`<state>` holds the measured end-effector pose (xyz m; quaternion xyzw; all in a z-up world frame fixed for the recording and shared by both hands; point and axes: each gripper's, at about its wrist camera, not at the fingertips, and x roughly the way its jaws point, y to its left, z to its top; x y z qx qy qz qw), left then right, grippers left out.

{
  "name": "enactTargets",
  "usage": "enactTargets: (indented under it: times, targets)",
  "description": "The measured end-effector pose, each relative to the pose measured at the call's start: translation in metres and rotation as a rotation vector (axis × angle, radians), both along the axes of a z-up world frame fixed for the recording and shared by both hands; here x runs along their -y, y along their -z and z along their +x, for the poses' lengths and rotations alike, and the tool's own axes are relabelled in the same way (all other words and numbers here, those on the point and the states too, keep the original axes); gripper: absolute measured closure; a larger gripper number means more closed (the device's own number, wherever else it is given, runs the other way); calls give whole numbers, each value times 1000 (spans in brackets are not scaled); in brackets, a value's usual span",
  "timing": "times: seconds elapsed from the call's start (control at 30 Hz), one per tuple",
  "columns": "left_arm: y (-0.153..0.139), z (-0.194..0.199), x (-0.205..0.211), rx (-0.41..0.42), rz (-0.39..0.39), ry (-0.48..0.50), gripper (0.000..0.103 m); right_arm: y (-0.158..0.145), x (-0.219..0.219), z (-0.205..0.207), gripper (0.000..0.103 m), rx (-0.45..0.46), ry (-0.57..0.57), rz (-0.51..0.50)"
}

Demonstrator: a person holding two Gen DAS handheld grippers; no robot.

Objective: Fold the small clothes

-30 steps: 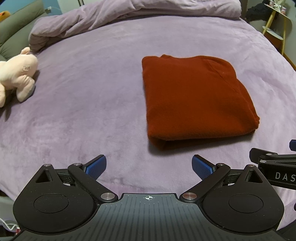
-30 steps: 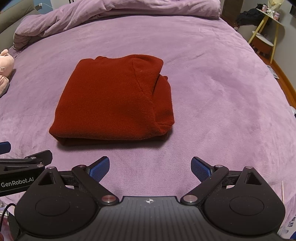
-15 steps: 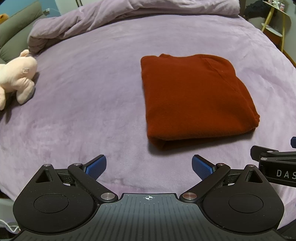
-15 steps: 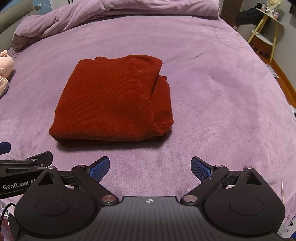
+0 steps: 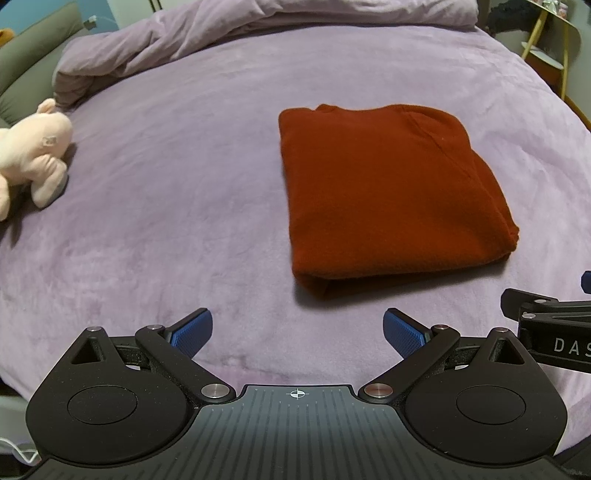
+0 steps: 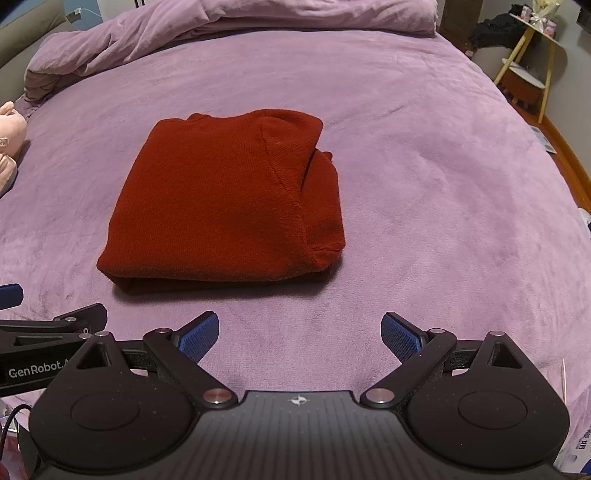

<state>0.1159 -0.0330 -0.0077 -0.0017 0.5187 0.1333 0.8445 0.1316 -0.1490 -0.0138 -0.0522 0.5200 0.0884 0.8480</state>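
Observation:
A dark red knit garment (image 5: 391,199) lies folded into a thick rectangle on the purple bed; it also shows in the right wrist view (image 6: 229,206). My left gripper (image 5: 297,330) is open and empty, hovering near the bed's front edge, short of the garment's near left corner. My right gripper (image 6: 299,332) is open and empty, short of the garment's near right corner. Each gripper's side shows at the edge of the other's view.
A pink plush toy (image 5: 33,155) lies at the bed's left side. A bunched purple duvet (image 6: 221,22) lies along the far edge. A yellow-legged side table (image 6: 528,70) stands beyond the bed on the right. The purple blanket (image 5: 166,192) covers the bed.
Both grippers have drifted slightly, so the garment sits a touch differently in view. The garment itself has not moved and both grippers stay open.

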Motion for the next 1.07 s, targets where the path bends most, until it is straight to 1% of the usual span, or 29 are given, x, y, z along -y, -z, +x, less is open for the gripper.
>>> enactTargets:
  times: [0.33,0.57,0.67,0.9,1.07]
  targets:
    - [2,1,1,-7,5,5,2,0,0,0,8,1,-3,-1]
    - [1,0,0,4,-10,6,2,-1,-1,0,8,1,-4,-1]
    - [0,-3,1,19,5,4,2,0,-1,0,8,2,-4,-1]
    - [-2,-2,1,13,-3,14,2,0,-1,1,8,3,2,0]
    - [-2,-3,3,17,13,21,2,0,0,1,8,4,3,0]
